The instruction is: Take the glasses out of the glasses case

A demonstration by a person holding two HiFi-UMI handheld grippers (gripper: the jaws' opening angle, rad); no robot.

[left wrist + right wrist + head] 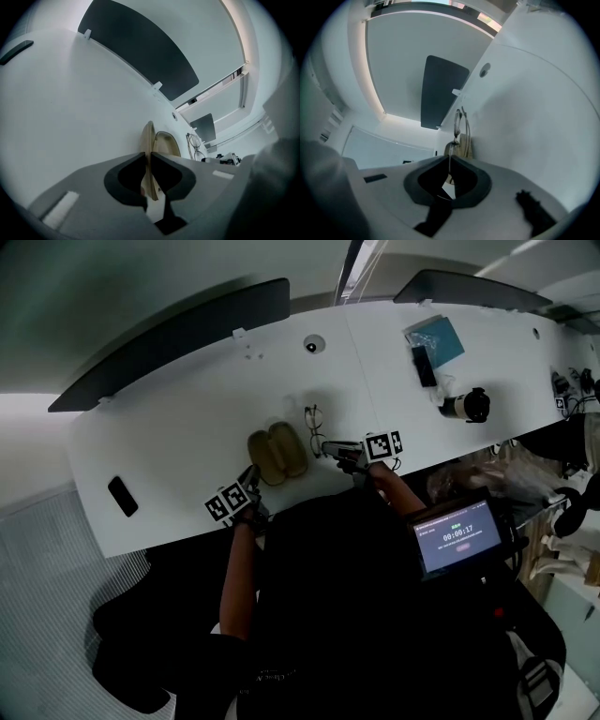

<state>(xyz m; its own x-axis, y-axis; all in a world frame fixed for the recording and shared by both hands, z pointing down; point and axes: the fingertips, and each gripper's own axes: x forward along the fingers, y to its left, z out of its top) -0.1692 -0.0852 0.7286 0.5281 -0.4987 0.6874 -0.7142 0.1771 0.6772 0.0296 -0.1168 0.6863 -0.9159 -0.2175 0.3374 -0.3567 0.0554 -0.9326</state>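
The tan glasses case (277,454) lies open on the white table (169,437), its two halves side by side. My left gripper (247,484) is at the case's near left corner, shut on the thin edge of one half of the case (149,140). The thin-framed glasses (314,425) are outside the case, just to its right. My right gripper (330,449) is shut on a thin wire arm of the glasses (458,123), which stand up ahead of its jaws, with the case (465,147) behind them. The glasses (194,146) also show beyond the case in the left gripper view.
A black phone (122,495) lies at the table's left. At the back right are a blue packet (437,337), a small black bar (424,365) and a dark cylinder (467,405). Dark panels (178,338) stand behind the table. A screen with a timer (459,538) is by my right side.
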